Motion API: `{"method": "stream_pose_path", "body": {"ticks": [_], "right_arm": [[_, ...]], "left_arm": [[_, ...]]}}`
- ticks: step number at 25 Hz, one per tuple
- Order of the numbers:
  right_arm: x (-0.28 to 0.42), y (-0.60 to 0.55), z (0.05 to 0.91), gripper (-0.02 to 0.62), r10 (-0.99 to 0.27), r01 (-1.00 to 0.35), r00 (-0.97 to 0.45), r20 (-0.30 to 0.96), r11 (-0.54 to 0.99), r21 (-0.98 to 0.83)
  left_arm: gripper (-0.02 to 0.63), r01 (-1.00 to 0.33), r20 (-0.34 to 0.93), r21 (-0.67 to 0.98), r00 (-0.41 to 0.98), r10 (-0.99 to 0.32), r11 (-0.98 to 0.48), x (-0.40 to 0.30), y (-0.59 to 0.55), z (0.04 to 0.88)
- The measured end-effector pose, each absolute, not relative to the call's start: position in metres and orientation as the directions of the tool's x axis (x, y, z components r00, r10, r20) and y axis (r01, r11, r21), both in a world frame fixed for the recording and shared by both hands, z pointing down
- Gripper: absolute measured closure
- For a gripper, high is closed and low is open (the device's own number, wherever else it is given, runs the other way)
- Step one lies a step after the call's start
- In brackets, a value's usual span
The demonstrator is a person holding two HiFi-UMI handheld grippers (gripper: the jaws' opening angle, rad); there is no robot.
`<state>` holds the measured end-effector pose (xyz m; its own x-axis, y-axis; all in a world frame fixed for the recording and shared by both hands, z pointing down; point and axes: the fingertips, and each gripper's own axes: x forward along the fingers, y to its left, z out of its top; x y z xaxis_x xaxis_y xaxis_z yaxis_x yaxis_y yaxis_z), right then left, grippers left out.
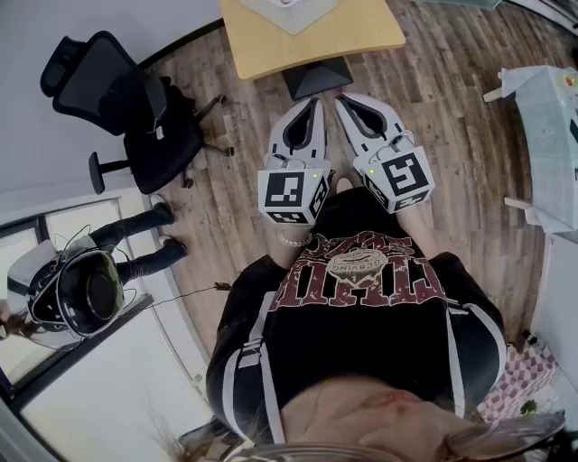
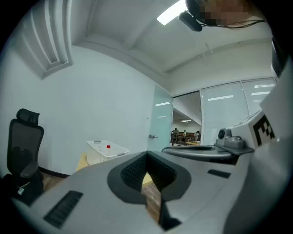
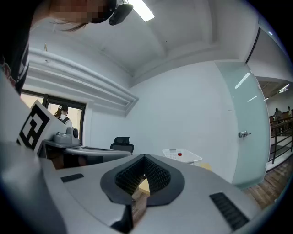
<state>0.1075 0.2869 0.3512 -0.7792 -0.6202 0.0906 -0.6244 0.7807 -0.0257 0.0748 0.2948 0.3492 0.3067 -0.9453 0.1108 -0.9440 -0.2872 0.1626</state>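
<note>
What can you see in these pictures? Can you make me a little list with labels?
Left gripper: jaws shut, nothing between them, held out from the person's chest
Right gripper: jaws shut, nothing between them, close beside the left one
Ahead: wooden table with a white basket on it
Person's left: black office chair
Floor: wood planks
</note>
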Motion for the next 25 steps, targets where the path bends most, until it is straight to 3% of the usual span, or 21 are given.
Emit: {"method": "stream_pose_path", "body": {"ticks": [25], "right_arm": [[0.125,0.273,0.36,0.577,-0.601,-0.608,-0.792,0.105,0.793,-0.046]], "left_arm": [[0.56,-0.955,0.12,0.169,0.266,-0.957,-0.244,0.089,0.288,0.358]]}}
